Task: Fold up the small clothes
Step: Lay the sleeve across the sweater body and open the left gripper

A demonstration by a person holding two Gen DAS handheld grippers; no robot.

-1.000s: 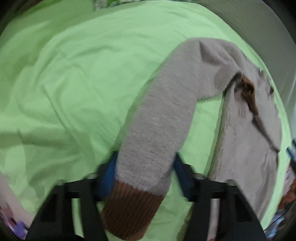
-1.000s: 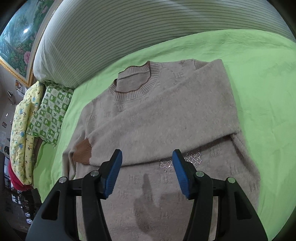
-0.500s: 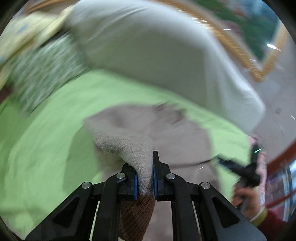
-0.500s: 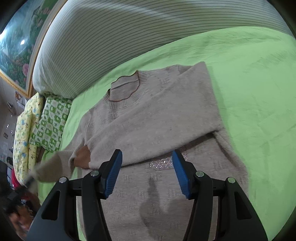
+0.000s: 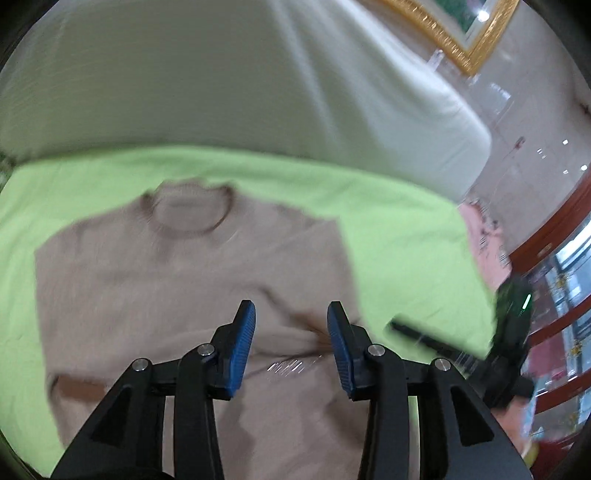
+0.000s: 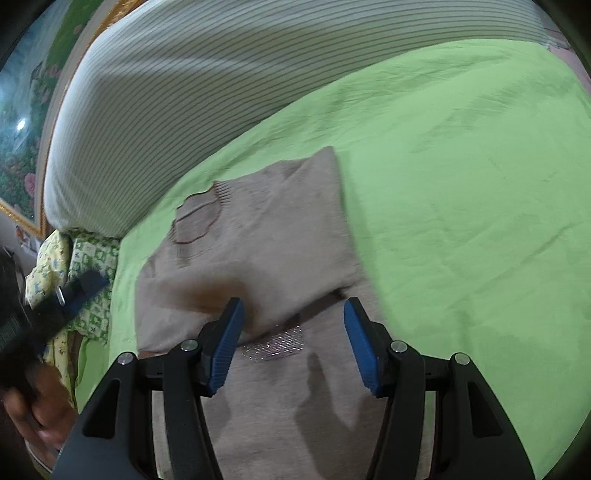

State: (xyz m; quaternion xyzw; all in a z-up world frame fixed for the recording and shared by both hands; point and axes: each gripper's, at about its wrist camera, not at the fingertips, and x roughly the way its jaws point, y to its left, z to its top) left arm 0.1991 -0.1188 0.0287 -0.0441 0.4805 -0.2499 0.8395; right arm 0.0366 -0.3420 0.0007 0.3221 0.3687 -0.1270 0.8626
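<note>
A beige knit sweater [image 5: 177,280] with a brown-trimmed collar lies flat on the green bedsheet [image 5: 399,236], both sleeves folded across its chest. It also shows in the right wrist view [image 6: 280,236], with a sparkly patch [image 6: 277,345] below the sleeves. My left gripper [image 5: 291,343] is open and empty, above the sweater's middle. My right gripper [image 6: 293,343] is open and empty, above the sweater's lower chest. The right gripper also shows in the left wrist view [image 5: 443,339] at the right.
A striped white bolster [image 6: 229,81] lies along the head of the bed. Yellow and green patterned cloths [image 6: 81,266] sit at the bed's left edge. A gold picture frame [image 5: 458,33] hangs behind. Open green sheet [image 6: 472,206] spreads right of the sweater.
My left gripper carried the left sleeve over the sweater's chest, let it go and opened. The right gripper stayed open and drifted slightly.
</note>
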